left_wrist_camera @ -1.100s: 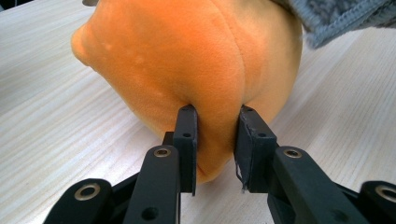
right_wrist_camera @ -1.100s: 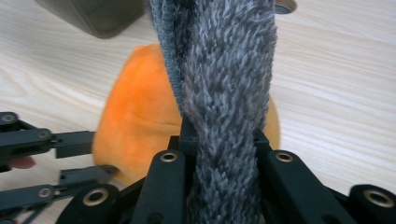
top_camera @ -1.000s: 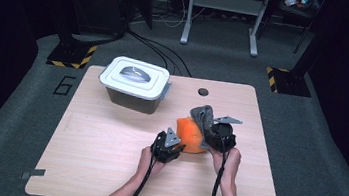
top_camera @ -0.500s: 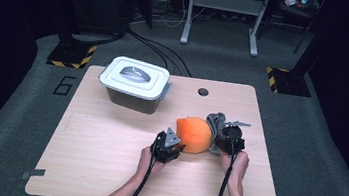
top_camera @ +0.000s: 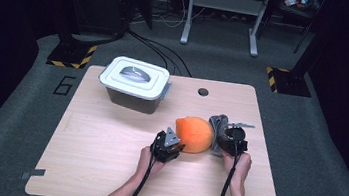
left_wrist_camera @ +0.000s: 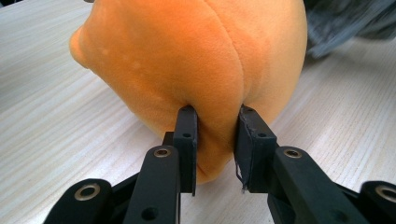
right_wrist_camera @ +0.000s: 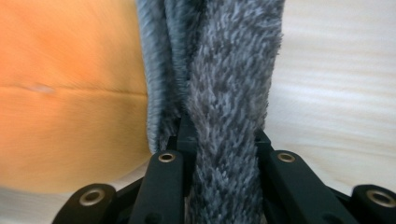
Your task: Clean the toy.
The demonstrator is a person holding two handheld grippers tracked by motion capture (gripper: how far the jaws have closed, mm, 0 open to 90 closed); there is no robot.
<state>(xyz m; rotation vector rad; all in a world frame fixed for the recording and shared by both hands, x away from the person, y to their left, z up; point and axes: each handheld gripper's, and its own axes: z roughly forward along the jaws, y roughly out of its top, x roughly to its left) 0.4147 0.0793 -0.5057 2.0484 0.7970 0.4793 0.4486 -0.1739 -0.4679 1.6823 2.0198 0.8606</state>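
So there's one plush toy (top_camera: 197, 135) here, a soft orange blob with short velvety pile and a seam down the middle, rounded like a squashed egg. A strip of shaggy grey fur (top_camera: 218, 128) hangs off its right end, much longer pile, kinda mottled dark and light. The toy sits on the pale wood-grain tabletop (top_camera: 106, 145), right of centre and near the person's edge, long axis running roughly left to right, grey end toward the right gripper.

Two grippers, both black with hard angular fingers. The left gripper (left_wrist_camera: 215, 135) has its fingers narrow, pinching a fold of the orange plush at the near left end. The right gripper (right_wrist_camera: 224, 140) has its fingers clamped on the grey fur strip, which bulges up between them.

One lidded plastic box (top_camera: 135, 84) sits at the back left, white lid, smoky translucent sides, rounded corners, well apart from the toy.
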